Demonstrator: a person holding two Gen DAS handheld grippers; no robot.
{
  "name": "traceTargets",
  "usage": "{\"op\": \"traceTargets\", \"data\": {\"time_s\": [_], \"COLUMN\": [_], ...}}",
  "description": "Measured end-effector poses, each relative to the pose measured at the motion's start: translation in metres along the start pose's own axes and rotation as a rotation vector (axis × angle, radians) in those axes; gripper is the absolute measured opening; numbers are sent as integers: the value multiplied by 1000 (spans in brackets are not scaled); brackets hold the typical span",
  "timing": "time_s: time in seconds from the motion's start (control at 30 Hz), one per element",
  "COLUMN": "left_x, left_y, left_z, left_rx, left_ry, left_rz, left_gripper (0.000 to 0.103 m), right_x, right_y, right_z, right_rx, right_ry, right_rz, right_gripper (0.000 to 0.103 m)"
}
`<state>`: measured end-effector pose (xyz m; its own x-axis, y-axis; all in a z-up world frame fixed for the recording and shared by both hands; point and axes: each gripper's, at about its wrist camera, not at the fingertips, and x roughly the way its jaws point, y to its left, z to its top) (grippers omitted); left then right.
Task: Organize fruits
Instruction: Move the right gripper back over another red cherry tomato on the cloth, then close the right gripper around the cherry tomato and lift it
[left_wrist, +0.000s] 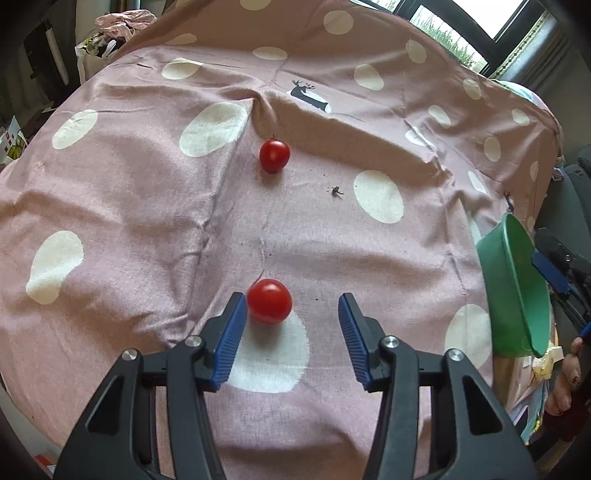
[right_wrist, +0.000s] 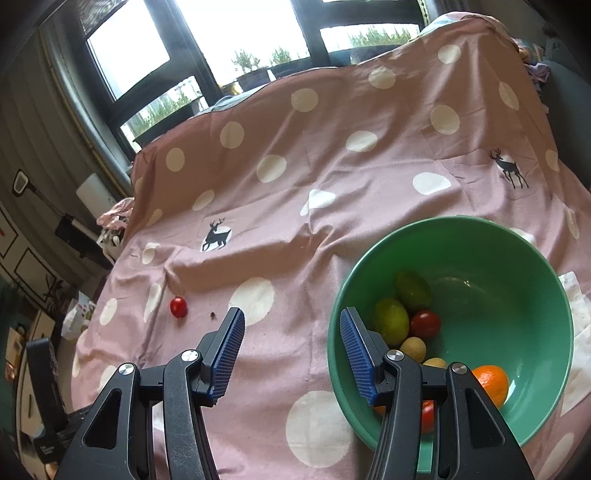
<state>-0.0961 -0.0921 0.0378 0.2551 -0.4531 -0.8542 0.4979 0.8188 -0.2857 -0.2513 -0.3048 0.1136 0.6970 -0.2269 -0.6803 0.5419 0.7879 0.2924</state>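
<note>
Near tomato (left_wrist: 269, 301): glossy, round, on wrinkled pink dotted cloth (left_wrist: 147, 206), touching left gripper (left_wrist: 293, 308) left pad, jaws released. Second tomato (left_wrist: 274, 155) farther off. Right gripper (right_wrist: 291, 328) grasps nothing, one finger inside smooth green bowl (right_wrist: 546, 295) rim. Cloth between them clear.

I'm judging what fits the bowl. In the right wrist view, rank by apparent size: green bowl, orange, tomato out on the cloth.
1. green bowl
2. orange, partly hidden by the gripper
3. tomato on the cloth, farther away, so it looks smaller
</note>
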Motion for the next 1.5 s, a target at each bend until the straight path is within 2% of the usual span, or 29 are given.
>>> {"op": "traceTargets", "data": {"time_s": [0.07, 0.2, 0.37, 0.53, 0.7, 0.83, 0.97, 1.1, 1.3, 1.43, 1.5], "left_x": [6, 17, 15, -4, -30, -40, -42, -44, -44, -44, -45], "left_y": [-1, 3, 5, 14, 37, 56, 70, 77, 73, 70, 67], "left_z": [0, 1, 3, 10, 18, 21, 24, 25, 28, 28, 28], "left_rx": [8, -15, -19, -67, -131, -180, -220, -246, -239, -228, -216], "left_ry": [4, 23, -16, -67, -174, -213, -223, -225, -226, -229, -233], "left_rz": [35, 35, 33, -37, -17, 10, 55, 33, 22, 16, 18], "left_gripper": [44, 28, 27, 27, 27, 27, 27, 27, 27, 27, 27], "right_x": [0, 2, 6, 22, 68, 120, 156, 179, 192, 197, 196], "right_y": [1, 4, 14, 42, 89, 127, 150, 161, 157, 155, 155], "right_z": [0, -1, -2, 1, 7, 10, 8, 5, 0, -4, -4], "right_rx": [-1, -6, -19, -62, -103, -120, -122, -152, -138, -136, -142], "right_ry": [3, 8, 24, 80, 184, 316, 355, 356, 367, 365, 358], "right_rz": [4, 14, 41, 108, 196, 263, 222, 137, 131, 125, 124], "right_gripper": [54, 54, 54, 54, 54, 54, 51, 43, 38, 30, 30]}}
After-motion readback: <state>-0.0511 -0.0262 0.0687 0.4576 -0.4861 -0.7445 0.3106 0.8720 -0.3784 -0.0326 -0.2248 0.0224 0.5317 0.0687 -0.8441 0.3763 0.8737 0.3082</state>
